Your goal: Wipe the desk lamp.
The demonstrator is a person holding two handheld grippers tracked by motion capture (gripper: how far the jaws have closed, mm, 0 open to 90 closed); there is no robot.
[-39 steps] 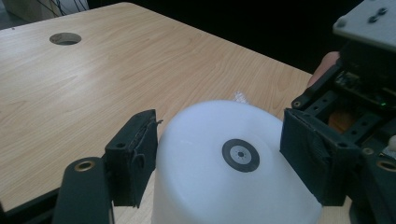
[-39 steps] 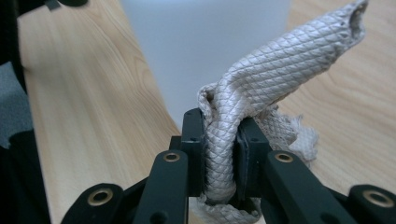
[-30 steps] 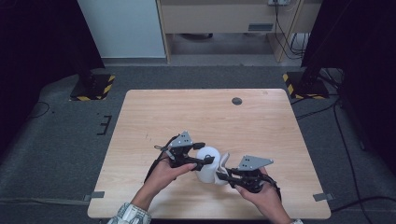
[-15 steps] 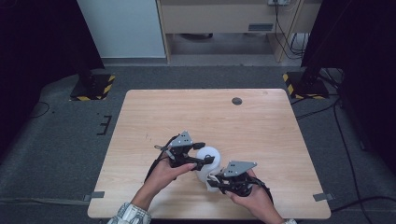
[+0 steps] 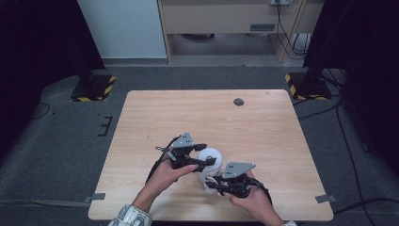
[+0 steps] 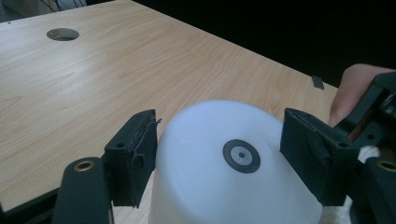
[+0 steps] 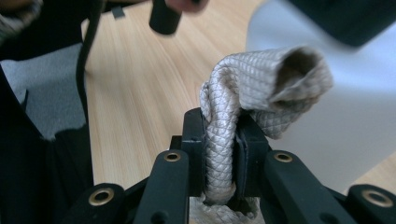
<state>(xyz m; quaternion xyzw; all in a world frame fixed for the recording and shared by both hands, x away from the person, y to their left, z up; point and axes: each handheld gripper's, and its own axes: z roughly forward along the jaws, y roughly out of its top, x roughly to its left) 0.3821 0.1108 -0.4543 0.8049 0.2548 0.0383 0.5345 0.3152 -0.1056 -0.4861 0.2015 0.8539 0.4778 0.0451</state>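
- Since a second ago our right gripper (image 5: 212, 182) has slid in toward the white container (image 5: 209, 160) from the right and sunk slightly; it now sits just beside the container's near right flank, where before it stood a little off to the side.
- Our left gripper (image 5: 210, 161) has not shifted, and the container stands where it did, upside down on the table (image 5: 263, 136) near the front edge, its flat base with a small dark ring facing up in the left gripper view.
- Left fingers (image 6: 133, 163) are clasped around the container, one pad on each side of its wall; in the left gripper view both pads appear to touch it, so we read this as a steadying hold.
- Right fingers (image 7: 194, 140) are clenched tight on a grey textured cloth (image 7: 261, 88); a fold of it bulges above the pads and leans toward the container's pale wall (image 7: 355, 116), very near it, though we cannot tell whether it touches.
- We judge that the cloth has just been brought up to the container for wiping, with the left side bracing it.
- Next, as we see it, the cloth needs pressing against the wall and drawing around it while the left hold stays firm.
- One risk: a sideways push could tip or skid the light container if the left grasp is loose.
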